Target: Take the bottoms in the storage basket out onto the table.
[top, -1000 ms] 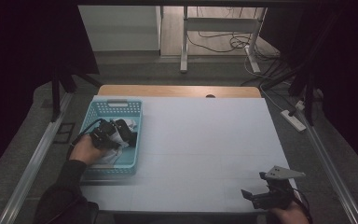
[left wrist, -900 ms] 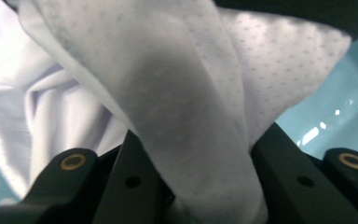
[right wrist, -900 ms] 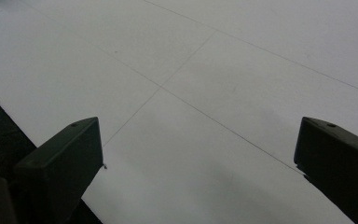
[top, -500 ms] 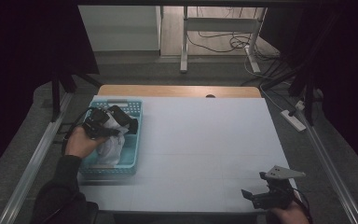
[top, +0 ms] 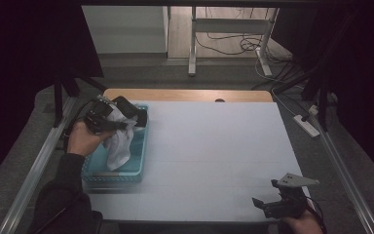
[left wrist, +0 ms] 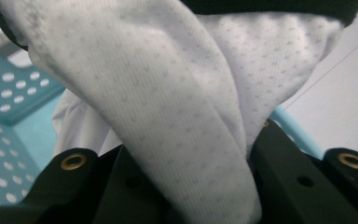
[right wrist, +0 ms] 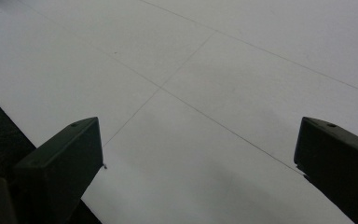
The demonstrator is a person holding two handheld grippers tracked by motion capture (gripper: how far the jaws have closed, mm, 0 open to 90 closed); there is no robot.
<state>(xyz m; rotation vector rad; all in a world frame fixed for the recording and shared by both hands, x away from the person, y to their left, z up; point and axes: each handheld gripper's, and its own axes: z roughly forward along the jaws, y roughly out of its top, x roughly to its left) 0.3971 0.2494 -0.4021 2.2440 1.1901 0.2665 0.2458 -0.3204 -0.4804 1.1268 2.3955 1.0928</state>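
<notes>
A: The left gripper [top: 126,119] is clamped on a white dotted cloth [top: 119,146], which hangs from it over the teal basket [top: 139,163] at the table's left edge.

B: If only a fold is pinched, the cloth could slip free or be snagged on the basket rim. The right gripper [top: 272,207] is held spread above the bare table [top: 214,146]. No writing can be read.

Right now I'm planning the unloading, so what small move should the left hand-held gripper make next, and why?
Probably lift a little more. The left hand-held gripper is shut on the white cloth, whose lower end hangs inside the blue basket. Once it clears the rim, it can swing to the white table.
</notes>
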